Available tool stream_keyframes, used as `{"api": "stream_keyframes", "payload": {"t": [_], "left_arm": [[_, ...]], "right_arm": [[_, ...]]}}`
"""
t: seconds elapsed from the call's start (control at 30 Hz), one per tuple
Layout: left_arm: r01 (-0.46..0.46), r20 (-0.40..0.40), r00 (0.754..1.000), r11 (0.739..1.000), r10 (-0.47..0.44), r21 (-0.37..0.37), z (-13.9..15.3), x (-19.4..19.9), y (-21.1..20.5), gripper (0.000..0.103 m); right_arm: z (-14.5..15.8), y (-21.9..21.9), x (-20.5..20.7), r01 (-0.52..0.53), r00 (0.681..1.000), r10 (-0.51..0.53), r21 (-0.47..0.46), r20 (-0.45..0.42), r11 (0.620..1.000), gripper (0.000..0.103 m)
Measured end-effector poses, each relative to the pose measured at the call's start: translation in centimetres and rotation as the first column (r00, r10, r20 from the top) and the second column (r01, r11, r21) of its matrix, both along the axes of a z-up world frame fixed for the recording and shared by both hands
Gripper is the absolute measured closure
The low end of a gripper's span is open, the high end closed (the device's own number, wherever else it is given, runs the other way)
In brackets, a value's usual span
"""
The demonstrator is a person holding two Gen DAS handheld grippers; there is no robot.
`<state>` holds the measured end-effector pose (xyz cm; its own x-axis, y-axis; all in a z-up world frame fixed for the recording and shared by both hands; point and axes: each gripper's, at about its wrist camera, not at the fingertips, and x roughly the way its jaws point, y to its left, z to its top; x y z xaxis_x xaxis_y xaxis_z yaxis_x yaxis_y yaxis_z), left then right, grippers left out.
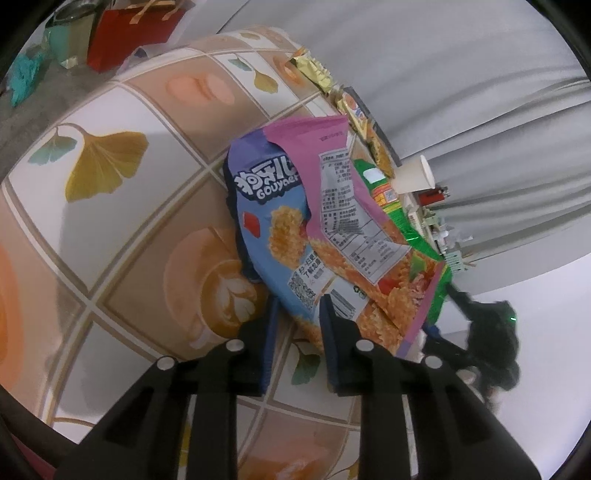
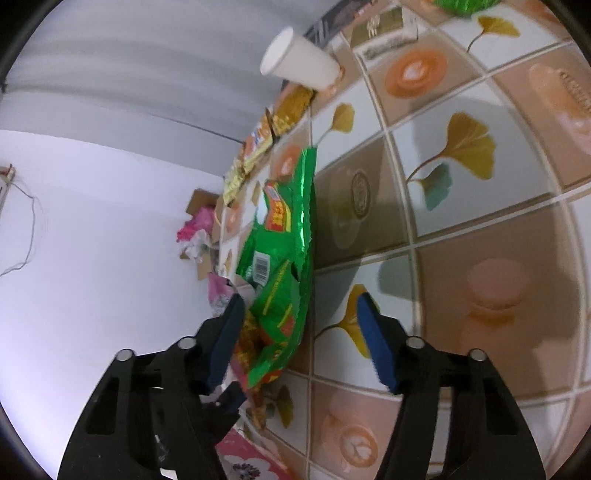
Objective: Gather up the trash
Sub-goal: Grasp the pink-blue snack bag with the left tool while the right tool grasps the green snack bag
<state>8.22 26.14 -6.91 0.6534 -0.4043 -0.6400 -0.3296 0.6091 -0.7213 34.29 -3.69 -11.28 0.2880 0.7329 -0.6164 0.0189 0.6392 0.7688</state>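
Note:
A blue and pink snack bag [image 1: 280, 221] lies crumpled on the patterned tablecloth [image 1: 110, 192]. My left gripper [image 1: 299, 301] is at its near lower corner, jaws narrow, with the bag's edge between the blue fingertips; the pads do not clearly press it. A green foil snack bag [image 2: 284, 266] stands on edge near the table's side, and shows behind the blue bag as a green bag [image 1: 406, 225]. My right gripper [image 2: 300, 299] is open around its lower part, the bag close against the left pad [image 2: 225, 339]. The right pad [image 2: 373, 339] stands well apart.
A white paper cup [image 2: 299, 62] stands further along the table, with several yellow and gold wrappers [image 2: 266, 140] by the edge. A cardboard box with pink and white rubbish [image 2: 199, 229] sits on the floor. A red paper bag [image 1: 125, 33] stands beyond the table.

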Motion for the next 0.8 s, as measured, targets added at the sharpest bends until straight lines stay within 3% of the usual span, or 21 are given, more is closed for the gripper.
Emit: {"api": "stream_keyframes", "payload": {"t": [0.03, 0.17, 0.2, 0.33, 0.57, 0.67, 0.73, 0.8], "left_arm": [[-0.002, 0.006, 1.0, 1.0, 0.002, -0.014, 0.0, -0.1, 0.1, 0.081], [0.0, 0.059, 0.998, 0.997, 0.005, -0.078, 0.2, -0.5, 0.5, 0.081], [0.004, 0.068, 0.998, 0.996, 0.002, -0.092, 0.2, -0.6, 0.5, 0.081], [0.012, 0.081, 0.997, 0.991, -0.001, -0.136, 0.1, -0.6, 0.3, 0.081], [0.022, 0.063, 0.998, 0.99, -0.013, -0.139, 0.1, -0.4, -0.7, 0.073], [0.039, 0.069, 0.997, 0.995, -0.033, -0.087, 0.8, -0.6, -1.3, 0.072], [0.075, 0.103, 0.992, 0.997, -0.076, 0.014, 2.1, -1.0, -2.3, 0.069], [0.119, 0.148, 0.979, 0.985, -0.138, 0.128, 3.7, -1.5, -3.6, 0.06]], "right_arm": [[-0.4, 0.4, 0.1, -0.01, 1.0, 0.01, -0.005, -0.012, 1.0, 0.056], [-1.4, 1.7, -0.5, -0.061, 0.997, 0.061, 0.008, -0.047, 0.998, 0.09], [-1.4, 2.0, -0.7, -0.071, 0.996, 0.071, 0.009, -0.045, 0.997, 0.094], [-1.3, 2.7, -2.0, -0.108, 0.994, 0.109, 0.041, -0.026, 0.993, 0.098], [-0.8, 2.9, -4.5, -0.15, 0.988, 0.151, 0.065, -0.015, 0.987, 0.099], [-0.6, 2.4, -5.3, -0.13, 0.991, 0.131, 0.058, -0.009, 0.99, 0.099], [-0.3, 1.8, -5.6, -0.105, 0.994, 0.105, 0.041, 0.0, 0.994, 0.1], [0.0, 1.3, -5.8, -0.076, 0.997, 0.076, 0.011, 0.018, 0.997, 0.1]]}}
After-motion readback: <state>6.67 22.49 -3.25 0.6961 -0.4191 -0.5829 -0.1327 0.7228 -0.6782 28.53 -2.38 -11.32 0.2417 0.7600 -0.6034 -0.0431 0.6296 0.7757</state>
